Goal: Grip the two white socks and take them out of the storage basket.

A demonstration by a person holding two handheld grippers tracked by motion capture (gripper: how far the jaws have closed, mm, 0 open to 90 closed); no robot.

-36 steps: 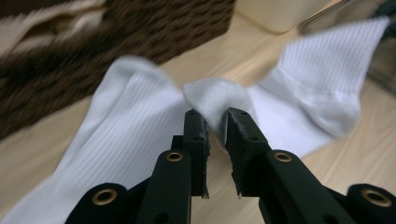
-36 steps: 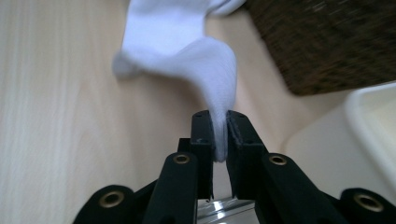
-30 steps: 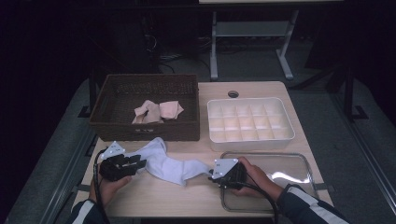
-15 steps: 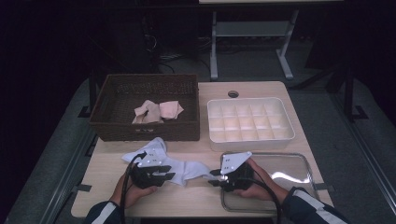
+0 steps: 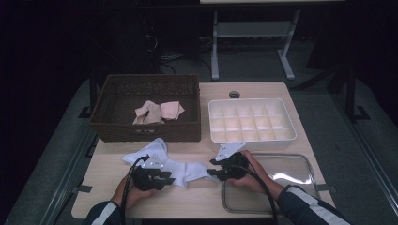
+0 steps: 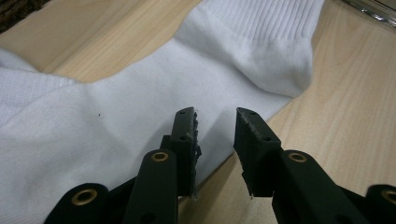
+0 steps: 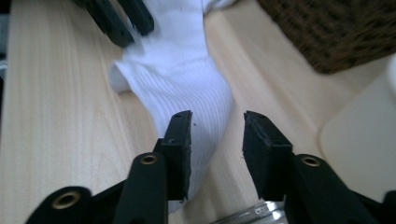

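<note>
Sock (image 5: 185, 169), white, lay flat on the wooden surface (image 5: 197, 199) between both hands, nearest the person. Left gripper (image 6: 215, 125) sat at its foot end, jaws having just closed in, one edge of the fabric in the gap, pads not pressing: released. Right gripper (image 7: 217, 128) sat at the ribbed cuff end, jaws having just been opening, cuff under the left jaw and partly in the gap, not clamped either. So neither one grasped the sock. Judged: folding or straightening barely started; sock not yet folded or put away, all of that left. Just right of it, clear lid (image 5: 291, 185). Farther back, white divided tray (image 5: 253, 123), compartments bare, and brown wicker basket (image 5: 112, 110) with pinkish socks (image 5: 157, 111) inside.
</note>
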